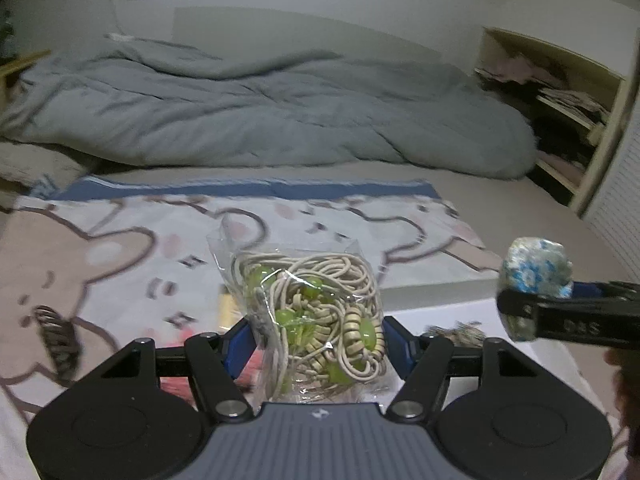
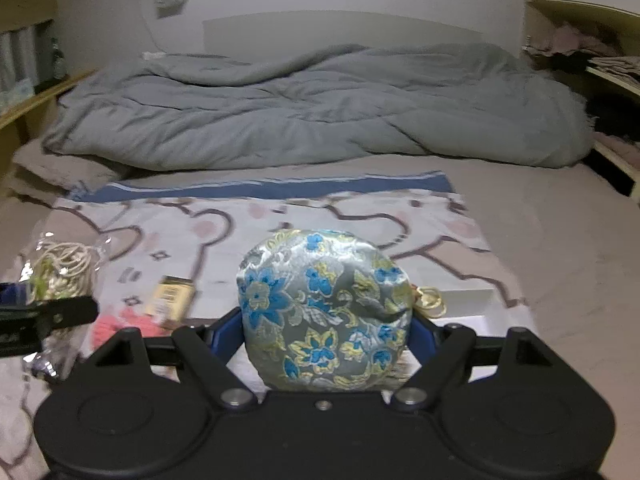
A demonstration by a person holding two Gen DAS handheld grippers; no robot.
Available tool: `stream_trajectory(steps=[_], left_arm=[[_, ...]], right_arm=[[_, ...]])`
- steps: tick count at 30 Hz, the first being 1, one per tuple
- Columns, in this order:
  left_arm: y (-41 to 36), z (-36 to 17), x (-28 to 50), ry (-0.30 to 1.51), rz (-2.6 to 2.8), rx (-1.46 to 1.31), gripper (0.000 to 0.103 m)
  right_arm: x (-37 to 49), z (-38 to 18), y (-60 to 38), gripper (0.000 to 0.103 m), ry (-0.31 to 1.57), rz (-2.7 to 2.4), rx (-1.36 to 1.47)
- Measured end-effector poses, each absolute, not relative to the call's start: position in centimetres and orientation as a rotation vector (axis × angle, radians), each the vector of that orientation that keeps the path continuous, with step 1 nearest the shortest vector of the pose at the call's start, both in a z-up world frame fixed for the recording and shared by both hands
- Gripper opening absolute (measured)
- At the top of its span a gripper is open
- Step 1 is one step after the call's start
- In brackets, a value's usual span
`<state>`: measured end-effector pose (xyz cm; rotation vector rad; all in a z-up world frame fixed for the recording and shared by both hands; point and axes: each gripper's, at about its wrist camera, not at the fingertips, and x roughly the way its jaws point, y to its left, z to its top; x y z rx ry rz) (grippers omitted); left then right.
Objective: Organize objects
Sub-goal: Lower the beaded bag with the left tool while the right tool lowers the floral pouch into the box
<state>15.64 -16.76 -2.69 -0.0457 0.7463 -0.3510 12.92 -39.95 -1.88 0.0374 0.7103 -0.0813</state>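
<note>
Left gripper (image 1: 318,340) pinches a clear plastic bag of beige cords with green beads (image 1: 316,316), blue pads pressed on both sides, bag held up off the bed. Right gripper (image 2: 326,332) clamps a round floral satin pouch (image 2: 324,312), silver with blue and yellow flowers, squeezed between its blue pads; a yellow cord loop (image 2: 430,306) hangs at the pouch's right side. In the left wrist view the pouch shows at far right, held by the right gripper, level with the bag.

Below and just beyond the grippers, on a cartoon bear blanket (image 2: 208,236) with a blue border: a small gold box (image 2: 170,298), something pink-red (image 2: 120,324), blurred, beside it, and a white flat box (image 2: 466,308) to the right. A dark striped item (image 1: 58,334) lies left on the blanket, too blurred to name.

Past the blanket, bare beige bed sheet (image 2: 540,220), then a rumpled grey duvet (image 2: 312,112) across the bed. Wooden shelves (image 1: 568,96) with clutter stand far right; white wall behind.
</note>
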Motion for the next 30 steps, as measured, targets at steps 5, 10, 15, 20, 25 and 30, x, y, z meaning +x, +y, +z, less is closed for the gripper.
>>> stream_trajectory(steps=[5,10,15,20,25,30], left_arm=[[-20.6,-4.2,15.7,0.793,-0.436,-0.028,0.067],[-24.1,-5.9,15.7,0.855,-0.535,0.009,0.067],[-26.4,-8.2,16.2,0.971,-0.634,0.009,0.067],[-28.5,-11.6,16.6,1.125,-0.708,0.023,0.067],[-30.5,-14.3,17.2,1.159,-0.708,0.125,0.067],[-32.0,-16.0,18.9,1.140,-0.649,0.157,0.067]], right_arm=[[13.8,-3.9,-43.7,0.083,0.766,-0.151,0.030],[14.9,-6.1,-46.9,0.083,0.825,-0.213,0.010],[16.4,-8.2,-48.6,0.083,0.897,-0.236,-0.046],[18.2,-10.1,-48.9,0.083,0.978,-0.212,-0.139],[19.9,-11.7,-49.6,0.083,1.039,-0.200,-0.165],[21.0,-12.8,-50.4,0.083,1.073,-0.203,-0.159]])
